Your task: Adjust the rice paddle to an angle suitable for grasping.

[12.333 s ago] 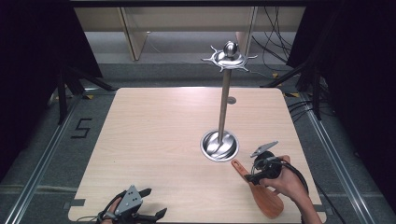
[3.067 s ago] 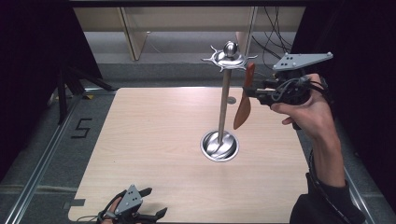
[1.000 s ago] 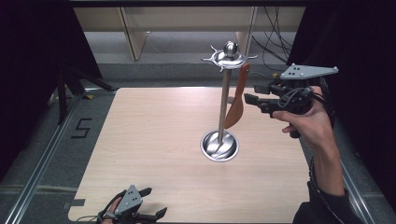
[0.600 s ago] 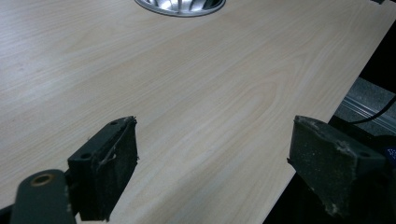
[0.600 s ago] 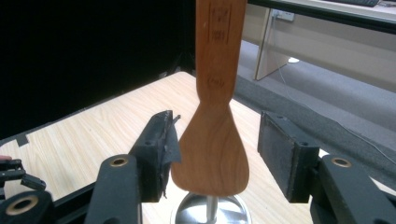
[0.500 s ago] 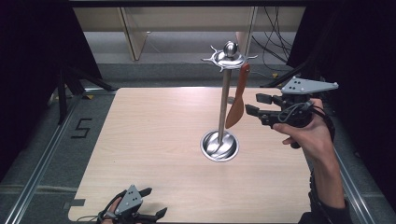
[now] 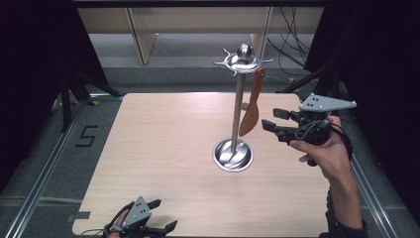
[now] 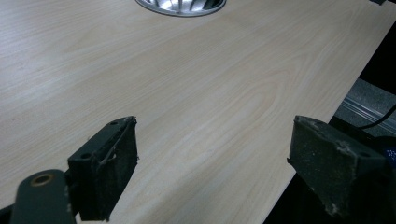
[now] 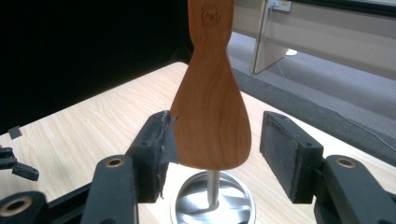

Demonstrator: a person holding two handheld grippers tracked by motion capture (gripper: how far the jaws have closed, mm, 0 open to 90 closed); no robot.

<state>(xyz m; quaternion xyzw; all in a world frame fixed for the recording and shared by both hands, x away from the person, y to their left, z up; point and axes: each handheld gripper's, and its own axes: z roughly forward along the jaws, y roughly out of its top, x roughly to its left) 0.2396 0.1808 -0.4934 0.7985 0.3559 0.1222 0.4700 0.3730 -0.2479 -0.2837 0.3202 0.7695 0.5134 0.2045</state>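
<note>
At the lower left of the high view, the left gripper (image 7: pixel 157 229) rested at the near edge of the wooden table (image 7: pixel 163 148), its jaws standing wide apart with nothing between them. In the left gripper view only bare wood lay between the two black pads (image 8: pixel 109 170), and the rim of the stand's steel base (image 8: pixel 181 5) showed at the top edge.

Toward the middle of the high view stood the metal utensil stand (image 7: pixel 237 114), a slim pole rising from a round dish-shaped base to a crown of hooks in the upper centre. Just right of the pole the wooden spatula (image 7: pixel 251 104) hung from one of those hooks, blade downward, clear of the table.

Further right, the right gripper (image 7: pixel 268 119) pointed at the blade from the side. Its jaws had just been opening; in the right gripper view the spatula (image 9: pixel 211 116) hung between the pads, the left pad (image 9: pixel 161 144) overlapping the blade's edge so that contact there could not be ruled out, the right pad (image 9: pixel 285 149) clearly off it. So the tool was apart, no longer clamped.

By my reading, the hanging step was at its release. The next move would call for drawing the right gripper straight back from the blade without brushing it, lest the spatula swing or slip off its hook.
</note>
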